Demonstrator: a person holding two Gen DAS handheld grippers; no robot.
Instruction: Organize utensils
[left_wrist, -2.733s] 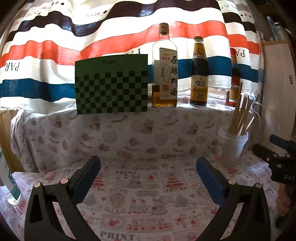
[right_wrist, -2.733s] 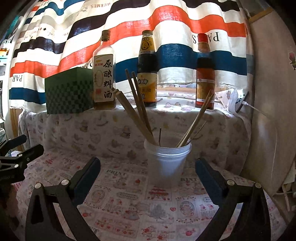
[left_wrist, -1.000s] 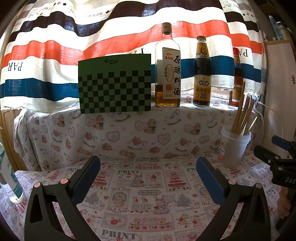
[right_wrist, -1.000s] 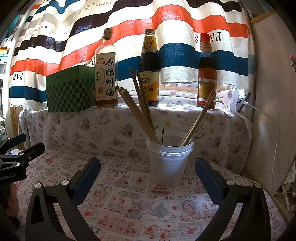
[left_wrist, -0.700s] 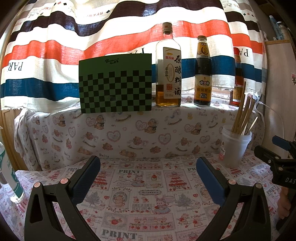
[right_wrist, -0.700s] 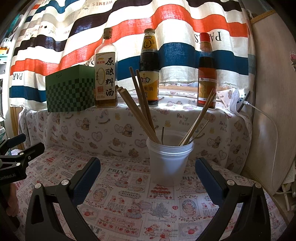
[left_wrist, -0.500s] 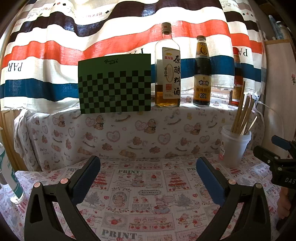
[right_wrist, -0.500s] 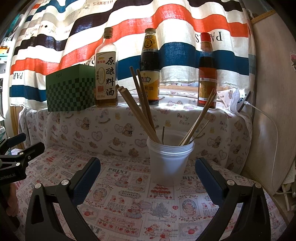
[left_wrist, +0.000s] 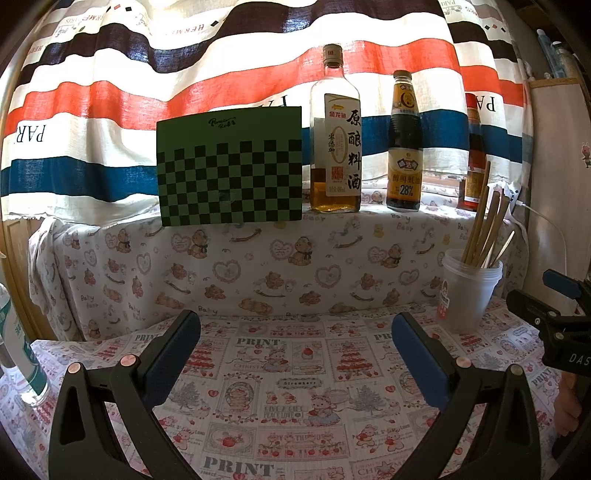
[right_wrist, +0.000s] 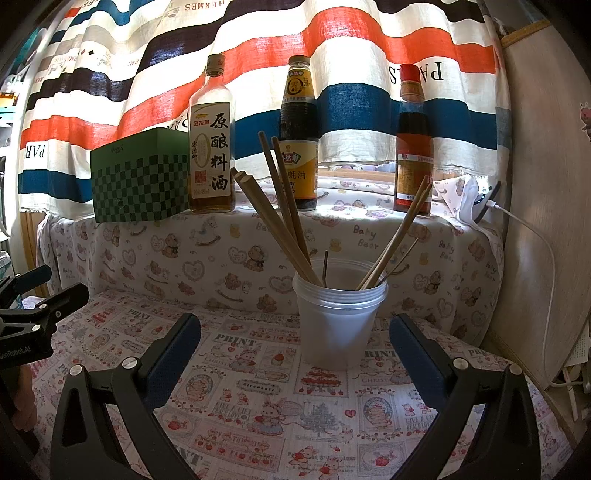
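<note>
both claws, left claw (left_wrist: 295, 354) and right claw (right_wrist: 294, 354), still wide apart and empty, chopsticks (right_wrist: 280, 218) unmoved in cup (right_wrist: 338, 317)

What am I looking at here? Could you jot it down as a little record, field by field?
Surface: table under a printed cloth
Utensils: chopsticks standing fanned out in a white plastic cup
Shelf behind: green checkered box, three sauce bottles
Left gripper: open, empty, over bare cloth
Right gripper: open, empty, facing the cup
</note>
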